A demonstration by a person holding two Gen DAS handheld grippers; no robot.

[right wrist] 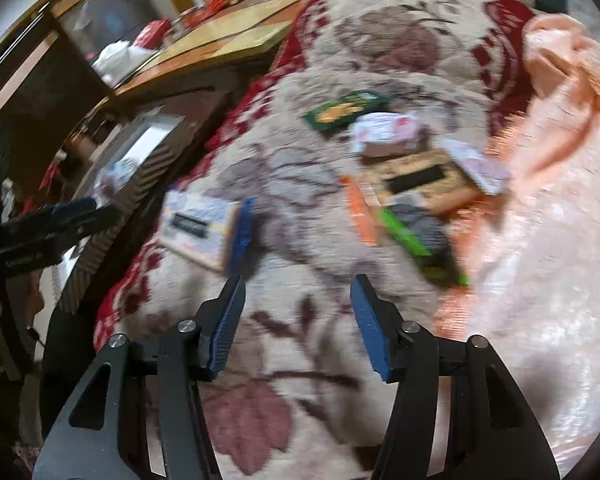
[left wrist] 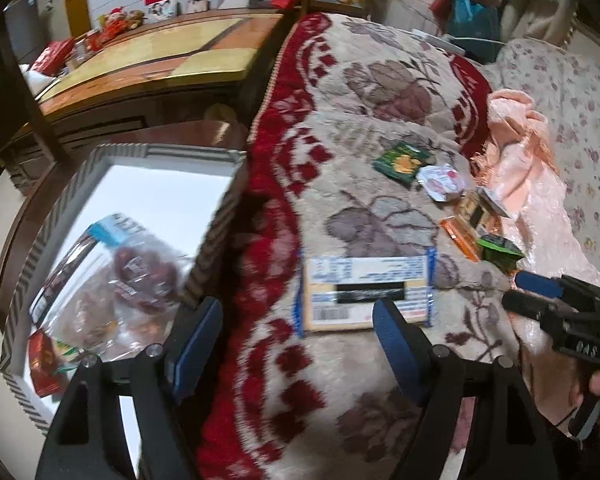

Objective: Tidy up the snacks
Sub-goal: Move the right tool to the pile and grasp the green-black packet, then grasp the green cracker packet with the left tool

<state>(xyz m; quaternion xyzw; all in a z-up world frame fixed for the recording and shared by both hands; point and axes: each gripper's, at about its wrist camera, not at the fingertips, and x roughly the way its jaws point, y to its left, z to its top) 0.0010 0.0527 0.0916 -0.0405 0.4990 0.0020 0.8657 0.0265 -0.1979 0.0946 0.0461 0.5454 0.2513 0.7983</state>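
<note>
blurring snack packets [right wrist: 412, 184] on blanket [right wrist: 300, 360], left gripper [left wrist: 298, 328] fingers spread, right gripper [right wrist: 298, 320] fingers spread, both empty, box [left wrist: 112, 184] partly cut off

Each tool is built of black angular arms with triangular cut-outs, joined by round silver screws. The left tool [left wrist: 298, 322] and right tool [right wrist: 298, 300] are fitted with ribbed blue pads [left wrist: 398, 350]. White lettering is printed on the right tool's body.

left gripper [left wrist: 296, 322]: jaws apart, empty | yellow packet [left wrist: 366, 292]: centre, on blanket [left wrist: 380, 120] | bin [left wrist: 112, 200]: lower left (holds snack bags)
</note>
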